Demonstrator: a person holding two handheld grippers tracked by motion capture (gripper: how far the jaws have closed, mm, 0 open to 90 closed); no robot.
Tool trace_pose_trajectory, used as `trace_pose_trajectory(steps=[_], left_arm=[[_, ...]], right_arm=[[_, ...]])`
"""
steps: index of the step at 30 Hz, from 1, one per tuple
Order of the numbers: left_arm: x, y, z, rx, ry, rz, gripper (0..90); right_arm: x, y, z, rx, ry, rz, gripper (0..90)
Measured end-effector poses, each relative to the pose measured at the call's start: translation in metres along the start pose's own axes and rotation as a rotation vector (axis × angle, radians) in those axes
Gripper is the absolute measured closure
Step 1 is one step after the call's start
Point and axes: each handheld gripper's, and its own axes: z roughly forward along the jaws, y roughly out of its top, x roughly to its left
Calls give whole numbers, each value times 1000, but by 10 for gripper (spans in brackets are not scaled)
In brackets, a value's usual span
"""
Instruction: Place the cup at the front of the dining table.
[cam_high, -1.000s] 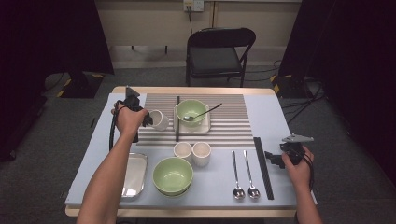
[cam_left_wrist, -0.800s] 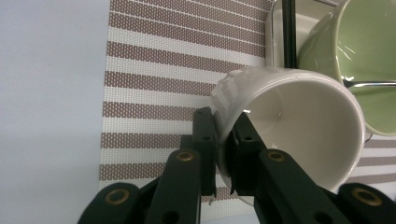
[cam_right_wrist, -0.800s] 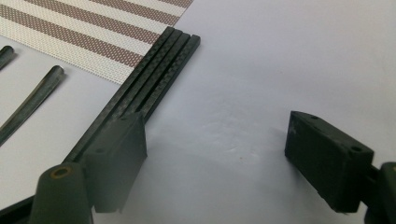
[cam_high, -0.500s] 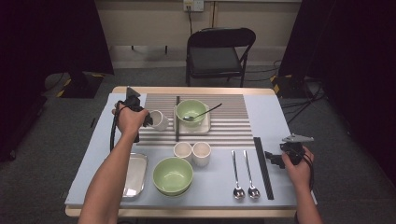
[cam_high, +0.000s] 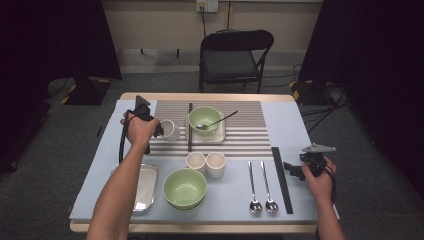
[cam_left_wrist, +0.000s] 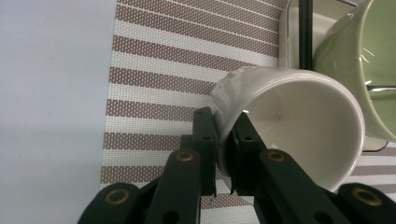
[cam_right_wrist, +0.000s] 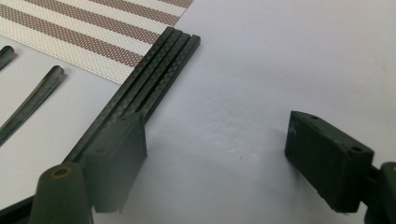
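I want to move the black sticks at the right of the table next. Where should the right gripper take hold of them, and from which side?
Probably near the middle of the black sticks, coming straight down from above. They lie flat and bundled on the cloth, long and thin, so the jaws should straddle them across their narrow width. The right gripper is open, but now sits beside them with one jaw over them.

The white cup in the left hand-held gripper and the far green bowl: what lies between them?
In the high view, a black stick lies on the striped mat between the white cup and the far green bowl, beside the bowl's white tray.
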Motion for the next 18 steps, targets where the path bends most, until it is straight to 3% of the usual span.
trace_pose_trajectory(steps=[16, 18], left_arm=[[4, -2, 4, -13, 11, -25, 834], [5, -2, 3, 0, 11, -8, 833]], right_arm=[[0, 0, 0, 0, 0, 1, 197], [0, 0, 0, 0, 0, 1, 197]])
